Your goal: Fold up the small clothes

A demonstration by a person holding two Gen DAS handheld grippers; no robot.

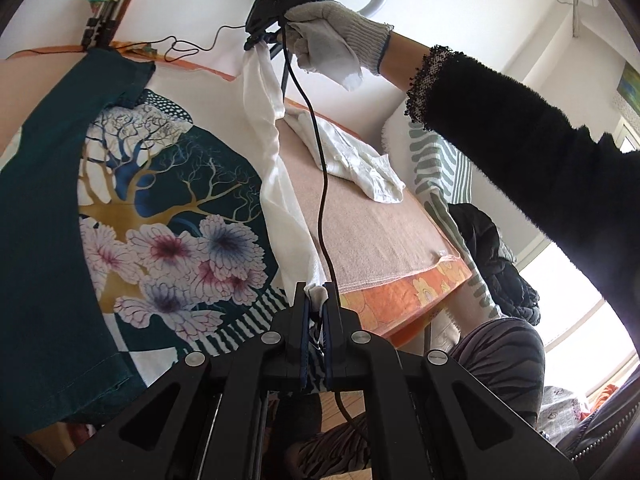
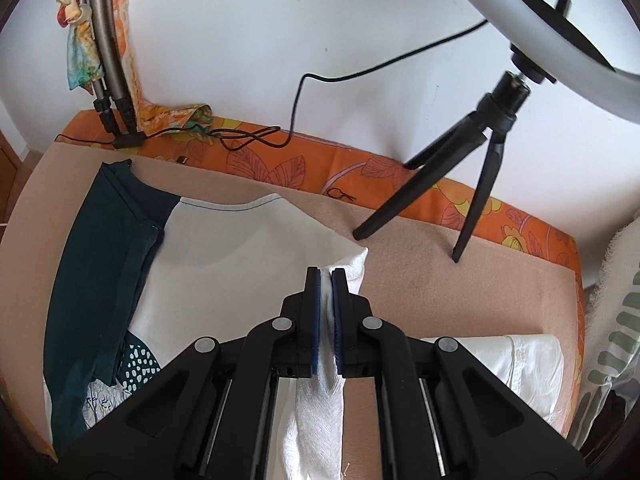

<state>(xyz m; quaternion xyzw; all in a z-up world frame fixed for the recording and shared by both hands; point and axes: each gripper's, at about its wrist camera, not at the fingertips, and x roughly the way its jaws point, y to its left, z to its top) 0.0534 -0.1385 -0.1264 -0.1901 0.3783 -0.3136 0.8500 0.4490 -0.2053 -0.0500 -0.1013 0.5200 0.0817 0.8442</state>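
Fabric of the printed shirt (image 1: 132, 200), half spread on the tabletop (image 2: 460, 288), runs taut between the left claw (image 1: 316, 296) and right claw (image 2: 327, 280), each clamped on an edge, likely to fold it over, clear of the folded white garment (image 2: 520, 364).

Close wrist views, shared shirt (image 1: 168, 216)

- Garment (image 1: 132, 216) at my nine o'clock: teal, gold tree, pink-blue flowers, white edge.
- Folded shirt (image 2: 520, 364) at three o'clock: white.
- Mat (image 2: 460, 288): beige.
- Cloth (image 2: 280, 164) at twelve o'clock: orange floral.
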